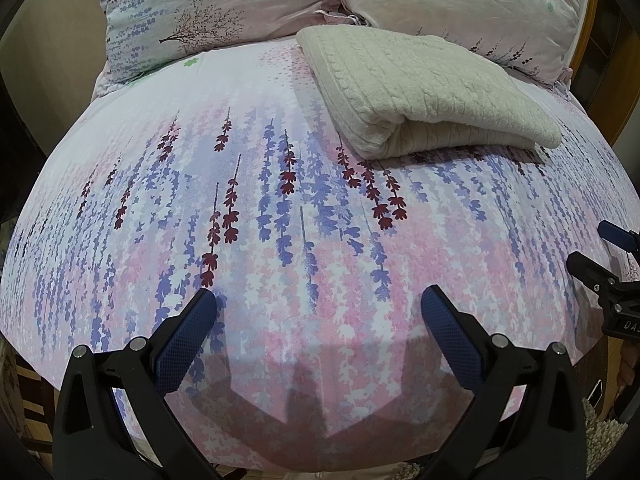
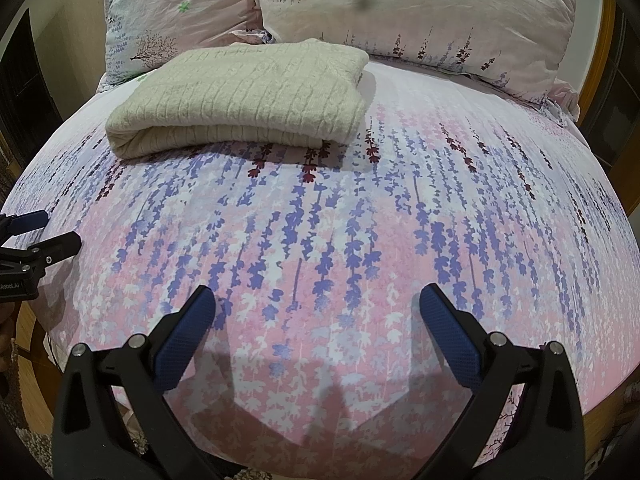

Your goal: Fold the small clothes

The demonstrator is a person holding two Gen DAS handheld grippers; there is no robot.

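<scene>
A cream cable-knit sweater (image 1: 424,92) lies folded into a thick rectangle on the far part of the bed, seen again in the right wrist view as the same sweater (image 2: 244,100). My left gripper (image 1: 319,300) hangs open over the near edge of the flowered sheet, well short of the sweater, with nothing between its blue pads. My right gripper (image 2: 317,300) is open too, over the near sheet, empty. Each gripper shows at the edge of the other's view: the right gripper (image 1: 596,248) at the right, the left gripper (image 2: 56,228) at the left.
The bed sheet (image 1: 280,220) is pink and purple with hanging flower prints. Two pillows (image 1: 168,20) (image 2: 420,12) lean at the head of the bed behind the sweater. A wooden bed frame (image 2: 600,72) runs along the right side. Shaggy carpet (image 1: 604,432) lies below the bed edge.
</scene>
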